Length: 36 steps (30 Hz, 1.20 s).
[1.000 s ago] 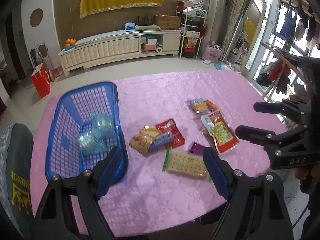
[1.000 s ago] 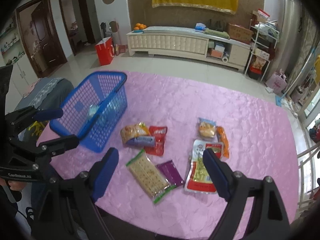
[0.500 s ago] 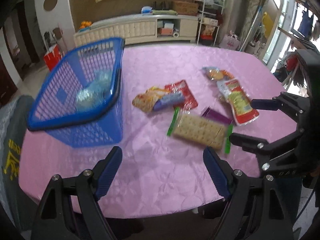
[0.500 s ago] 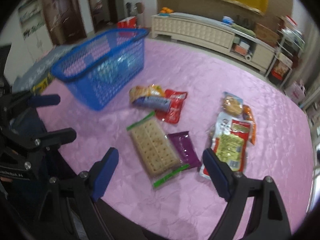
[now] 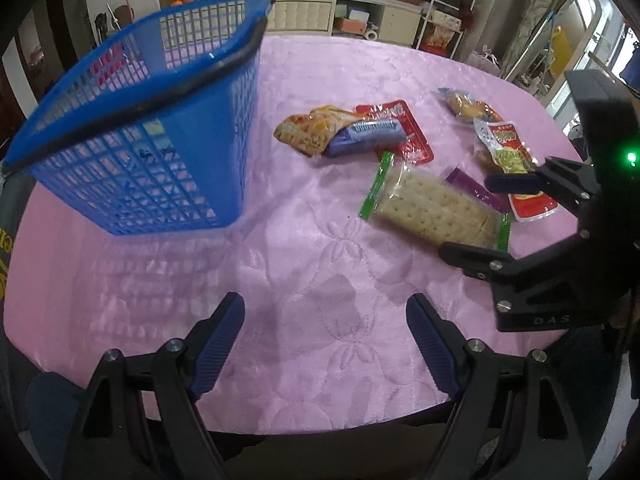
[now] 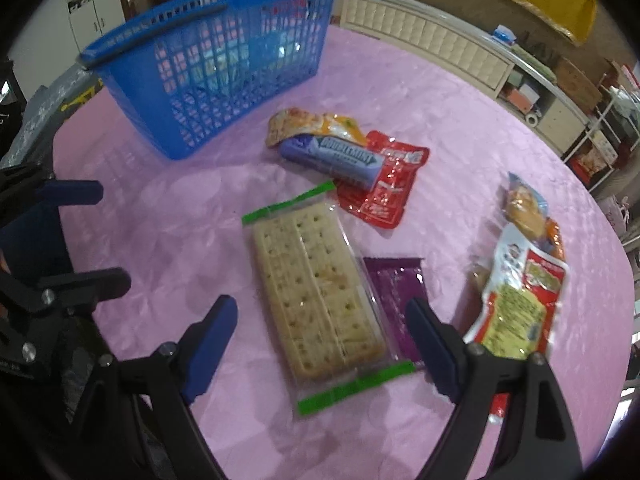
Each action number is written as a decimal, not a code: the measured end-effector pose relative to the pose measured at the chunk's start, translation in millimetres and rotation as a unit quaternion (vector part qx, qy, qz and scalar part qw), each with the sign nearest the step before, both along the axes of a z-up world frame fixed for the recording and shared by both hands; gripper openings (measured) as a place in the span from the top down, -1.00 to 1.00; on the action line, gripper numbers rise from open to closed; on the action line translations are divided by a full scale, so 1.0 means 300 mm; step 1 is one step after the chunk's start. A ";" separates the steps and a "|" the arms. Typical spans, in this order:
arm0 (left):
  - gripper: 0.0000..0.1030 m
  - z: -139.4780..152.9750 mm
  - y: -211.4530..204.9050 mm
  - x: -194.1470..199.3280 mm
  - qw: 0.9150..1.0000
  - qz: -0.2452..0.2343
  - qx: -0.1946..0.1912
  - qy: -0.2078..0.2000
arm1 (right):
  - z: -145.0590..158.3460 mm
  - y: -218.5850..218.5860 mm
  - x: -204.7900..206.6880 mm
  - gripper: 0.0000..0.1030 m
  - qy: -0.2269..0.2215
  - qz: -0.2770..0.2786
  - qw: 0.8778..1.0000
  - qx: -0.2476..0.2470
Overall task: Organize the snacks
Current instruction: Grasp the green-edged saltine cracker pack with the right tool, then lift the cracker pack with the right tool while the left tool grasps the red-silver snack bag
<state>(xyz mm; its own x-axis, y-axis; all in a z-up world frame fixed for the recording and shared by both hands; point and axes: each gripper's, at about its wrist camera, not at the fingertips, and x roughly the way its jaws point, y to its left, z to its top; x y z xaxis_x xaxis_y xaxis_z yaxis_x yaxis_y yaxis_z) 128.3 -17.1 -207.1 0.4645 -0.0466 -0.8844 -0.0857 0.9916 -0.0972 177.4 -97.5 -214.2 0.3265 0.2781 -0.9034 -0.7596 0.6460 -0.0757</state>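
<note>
Left wrist view: the left claw [image 5: 326, 340] hangs wide open and empty over bare pink worktop [image 5: 304, 248]. A blue basket [image 5: 160, 120] stands at far left; the cracker packet [image 5: 434, 210] lies to the right, near the right claw [image 5: 476, 220], also gaping and empty.

Right wrist view: the right claw [image 6: 320, 340] straddles the near end of the cracker packet [image 6: 316, 296] without touching it. A purple sachet [image 6: 396, 292] lies just beside, a gum pack [image 6: 332, 160] beyond, the basket [image 6: 216, 68] behind.
</note>
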 end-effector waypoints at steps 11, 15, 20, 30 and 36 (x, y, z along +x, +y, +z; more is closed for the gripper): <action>-0.58 -0.022 0.016 0.010 1.000 0.007 -0.009 0.006 | -0.056 0.002 0.025 -0.60 -0.005 0.005 1.000 -0.019; -0.58 -0.014 0.014 0.007 1.000 0.010 -0.009 0.008 | -0.045 0.010 -0.024 -0.23 -0.029 0.037 0.999 -0.022; -0.58 0.039 -0.001 -0.013 1.000 0.006 -0.005 -0.005 | -0.017 -0.007 -0.050 -0.18 -0.028 0.021 0.999 -0.022; -0.58 0.158 -0.066 -0.005 0.999 -0.010 -0.003 -0.035 | 0.208 -0.227 -0.051 -0.18 -0.060 -0.091 0.993 0.048; -0.58 0.222 -0.148 0.046 0.998 -0.039 0.002 -0.047 | 0.291 -0.365 -0.050 -0.18 -0.061 -0.155 0.984 0.066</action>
<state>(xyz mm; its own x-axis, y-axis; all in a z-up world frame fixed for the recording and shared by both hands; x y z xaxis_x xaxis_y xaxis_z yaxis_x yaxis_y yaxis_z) 142.0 -61.5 -140.6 0.5399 -0.0828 -0.8376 0.0016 0.9952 -0.0974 162.4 -206.9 -127.0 0.5184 0.2594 -0.8149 -0.5147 0.8556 -0.0550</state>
